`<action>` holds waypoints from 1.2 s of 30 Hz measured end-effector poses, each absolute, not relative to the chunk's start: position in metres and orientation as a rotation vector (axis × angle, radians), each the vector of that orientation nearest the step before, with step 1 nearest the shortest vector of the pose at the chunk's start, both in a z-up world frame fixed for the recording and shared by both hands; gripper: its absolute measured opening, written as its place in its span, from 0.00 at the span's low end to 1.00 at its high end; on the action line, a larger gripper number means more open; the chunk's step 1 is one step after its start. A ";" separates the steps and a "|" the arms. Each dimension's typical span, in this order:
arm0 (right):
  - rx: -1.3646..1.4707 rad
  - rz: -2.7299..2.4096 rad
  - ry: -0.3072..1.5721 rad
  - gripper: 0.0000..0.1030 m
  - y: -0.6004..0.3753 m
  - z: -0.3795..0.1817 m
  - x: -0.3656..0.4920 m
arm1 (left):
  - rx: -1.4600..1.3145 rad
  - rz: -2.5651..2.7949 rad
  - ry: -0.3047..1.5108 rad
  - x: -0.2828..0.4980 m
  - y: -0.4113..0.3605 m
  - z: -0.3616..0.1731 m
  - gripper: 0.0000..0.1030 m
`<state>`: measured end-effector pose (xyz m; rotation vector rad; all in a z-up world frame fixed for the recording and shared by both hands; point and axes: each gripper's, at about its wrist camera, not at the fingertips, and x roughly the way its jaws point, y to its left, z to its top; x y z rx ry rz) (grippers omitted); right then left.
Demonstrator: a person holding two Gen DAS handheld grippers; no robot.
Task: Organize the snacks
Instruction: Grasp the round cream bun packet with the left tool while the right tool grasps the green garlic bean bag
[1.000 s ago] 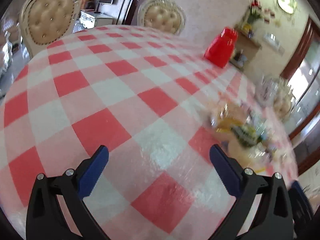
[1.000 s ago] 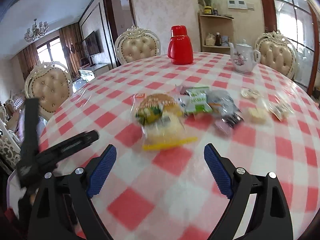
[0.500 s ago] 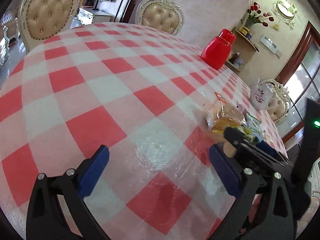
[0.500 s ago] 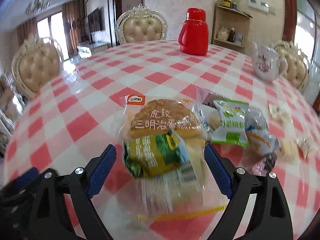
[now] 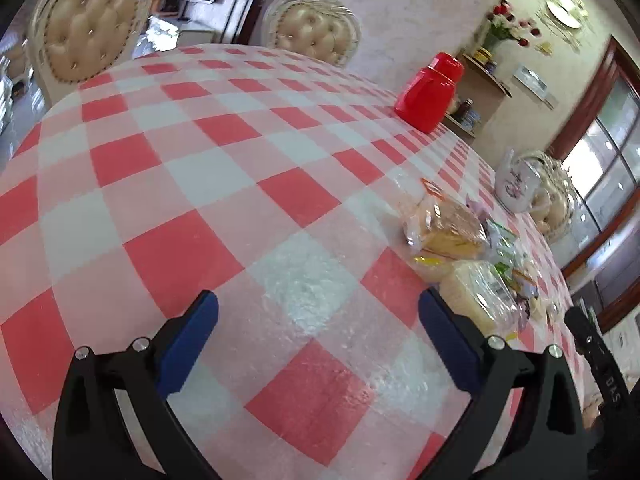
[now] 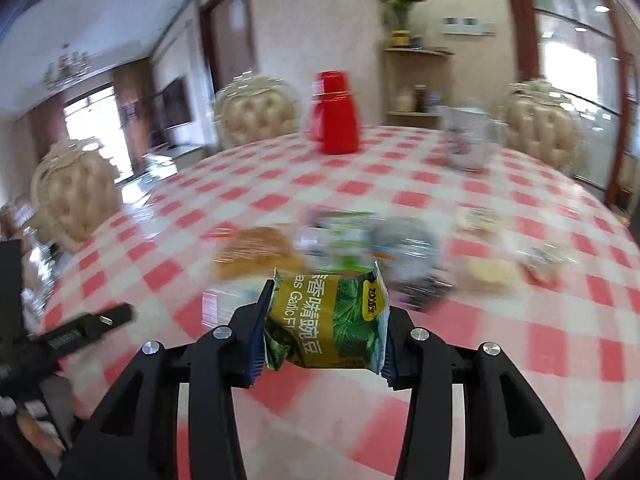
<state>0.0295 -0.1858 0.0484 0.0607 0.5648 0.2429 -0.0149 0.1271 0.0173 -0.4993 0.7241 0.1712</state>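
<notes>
Your right gripper (image 6: 324,332) clamps a green pea packet (image 6: 332,320) above the red-checked round tablecloth (image 5: 208,176); your left gripper (image 5: 318,332) gapes wide, cream tufted chairs (image 5: 86,36) beyond.

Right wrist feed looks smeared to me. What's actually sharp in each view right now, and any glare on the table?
Right wrist view: the green snack packet clamped in the right gripper is sharp, while the snack pile, red flask and chairs are motion-blurred. Left wrist view: mostly sharp, open left gripper crisp, window glare on the tablecloth, strong fisheye bending at the edges.
</notes>
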 end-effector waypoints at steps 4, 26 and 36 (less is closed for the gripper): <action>0.183 0.142 0.630 0.42 -0.229 0.028 0.038 | -0.503 0.059 0.759 -0.006 0.099 0.019 0.97; 0.373 0.090 0.582 0.42 -0.270 0.022 0.031 | -0.226 0.109 0.891 0.078 -0.025 0.013 0.65; 0.404 0.085 0.603 0.42 -0.273 0.019 0.033 | -0.346 0.028 0.798 0.028 0.000 0.017 0.64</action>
